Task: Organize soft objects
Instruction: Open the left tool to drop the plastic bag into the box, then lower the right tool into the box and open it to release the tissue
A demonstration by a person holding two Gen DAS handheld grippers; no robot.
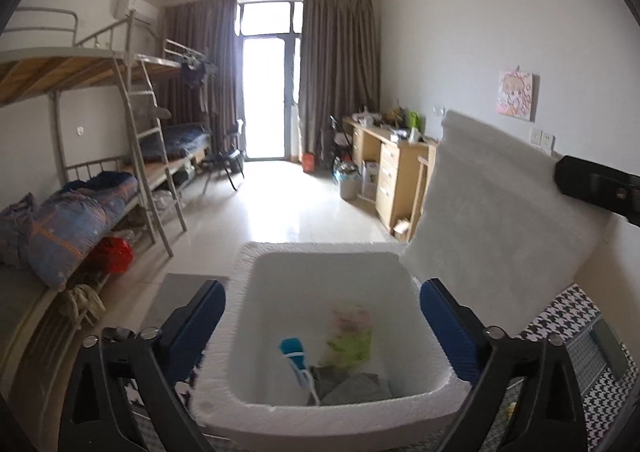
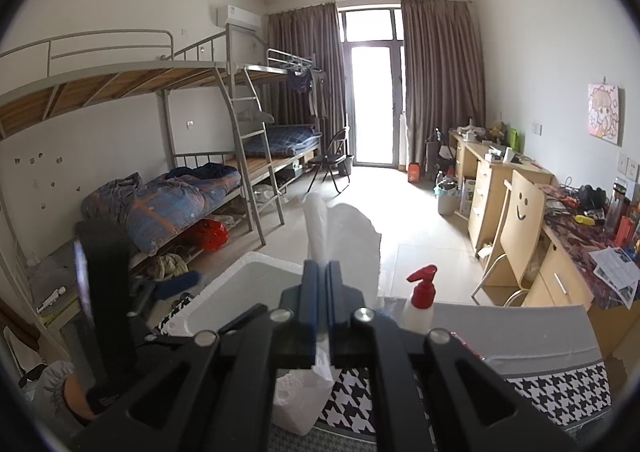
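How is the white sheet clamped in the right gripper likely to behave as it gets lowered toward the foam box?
The white sheet is probably light: the right gripper holds it up by one edge. It looks semi-stiff in the left wrist view, yet curls in the right wrist view, so it may flex. It could catch the foam box rim.

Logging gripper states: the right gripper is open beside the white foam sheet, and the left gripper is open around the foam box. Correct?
Not quite. The right gripper is shut on the white foam sheet, as the right wrist view shows. The left gripper is indeed open around the foam box.
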